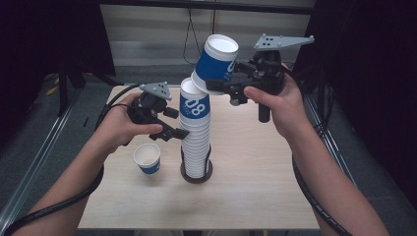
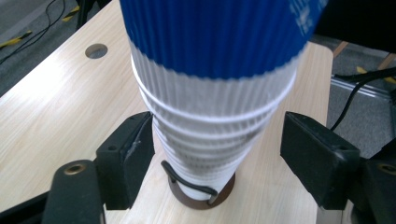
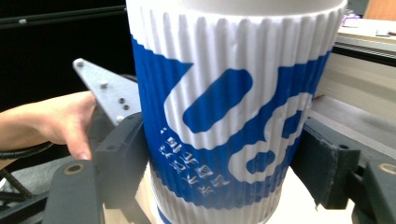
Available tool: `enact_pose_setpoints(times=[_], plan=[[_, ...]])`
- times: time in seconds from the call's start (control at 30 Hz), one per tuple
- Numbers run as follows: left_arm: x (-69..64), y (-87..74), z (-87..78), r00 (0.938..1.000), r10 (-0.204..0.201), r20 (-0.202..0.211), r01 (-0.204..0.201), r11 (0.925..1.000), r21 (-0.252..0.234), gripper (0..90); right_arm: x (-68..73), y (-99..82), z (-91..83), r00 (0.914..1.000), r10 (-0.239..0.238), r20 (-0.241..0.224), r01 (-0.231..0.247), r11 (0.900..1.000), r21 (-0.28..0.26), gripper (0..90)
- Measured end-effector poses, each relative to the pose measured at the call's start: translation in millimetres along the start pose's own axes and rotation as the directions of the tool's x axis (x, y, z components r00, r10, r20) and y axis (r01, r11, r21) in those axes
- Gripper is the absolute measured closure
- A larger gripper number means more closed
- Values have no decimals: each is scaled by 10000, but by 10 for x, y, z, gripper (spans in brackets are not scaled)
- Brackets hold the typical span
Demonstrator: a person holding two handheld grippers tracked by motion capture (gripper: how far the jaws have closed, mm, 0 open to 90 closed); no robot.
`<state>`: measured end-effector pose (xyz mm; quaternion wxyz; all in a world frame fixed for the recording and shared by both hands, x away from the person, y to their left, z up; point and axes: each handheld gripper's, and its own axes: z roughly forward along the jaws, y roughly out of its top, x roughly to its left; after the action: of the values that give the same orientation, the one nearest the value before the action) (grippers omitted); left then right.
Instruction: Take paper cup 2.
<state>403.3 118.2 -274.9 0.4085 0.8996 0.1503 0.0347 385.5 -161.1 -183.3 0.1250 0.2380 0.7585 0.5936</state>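
Single cup (image 1: 148,159) stands upright near-left on the wooden table (image 1: 255,162), blue band at base, white inside, looks empty. Just right of it, tall stack of ribbed cups (image 1: 195,132) nested w/ blue-printed one on top, foot sitting in a dark round holder (image 1: 196,176) w/ a wire clip round the base.

Left hand (image 1: 123,125) comes in from near-left, forearm angled up to centre, holding left gripper (image 1: 172,132) level at mid-stack. Left gripper view: jaws apart either side of the white ribbed stack; left pad at or v. close to the wall, right pad clearly off it, so open, not clamping.

Above-right of stack top, lifted cup (image 1: 216,63) is tilted, rim facing up-right, base just over the stack's rim; can't tell if touching. Right gripper (image 1: 216,84) holds it by the lower wall; right gripper view shows both jaws pressed on the ribbed sides, i.e. closed on it. Right hand (image 1: 275,101) raised, far-right of stack, forearm running in from near-right, cable (image 1: 314,196) trailing alongside.
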Motion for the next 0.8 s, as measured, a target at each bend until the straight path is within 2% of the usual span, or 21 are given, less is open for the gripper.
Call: enact_pose_setpoints(times=[0.03,0.07,0.1,0.2,0.23,0.5,0.57,0.6,0.73,0.8], plan=[[-15,-41,11,9999,-99,24,99,9999,69,256,-28,-33,-59,9998,-57,190,54,9999,126,245],[-15,-41,11,9999,-99,24,99,9999,69,253,-28,-33,-59,9998,-57,190,54,9999,126,245],[-21,-78,16,10000,11,-17,-10,9997,240,251,-61,-76,-117,9993,-97,359,89,9997,224,245],[-36,-114,31,10000,-82,2,82,9995,294,248,-101,-126,-176,9988,-14,495,2,9997,247,244],[-48,-148,39,9999,-129,-17,129,9994,334,247,-131,-179,-232,9976,-56,693,32,9994,350,245],[-108,-275,95,9997,-167,159,159,9986,514,243,-245,-360,-448,9945,71,1044,-113,9991,399,245],[-142,-324,124,9996,-134,252,120,9984,560,237,-283,-473,-534,9922,26,1248,-115,9974,705,245],[-158,-341,141,9993,-240,279,226,9986,484,237,-292,-513,-553,9917,-42,1287,-60,9968,791,245],[-183,-380,193,9993,-87,371,65,9982,597,235,-317,-645,-592,9910,-137,1329,-23,9928,1197,246],[-208,-407,228,9992,-193,361,169,9978,647,235,-338,-740,-604,9909,-188,1335,-13,9888,1490,247]])
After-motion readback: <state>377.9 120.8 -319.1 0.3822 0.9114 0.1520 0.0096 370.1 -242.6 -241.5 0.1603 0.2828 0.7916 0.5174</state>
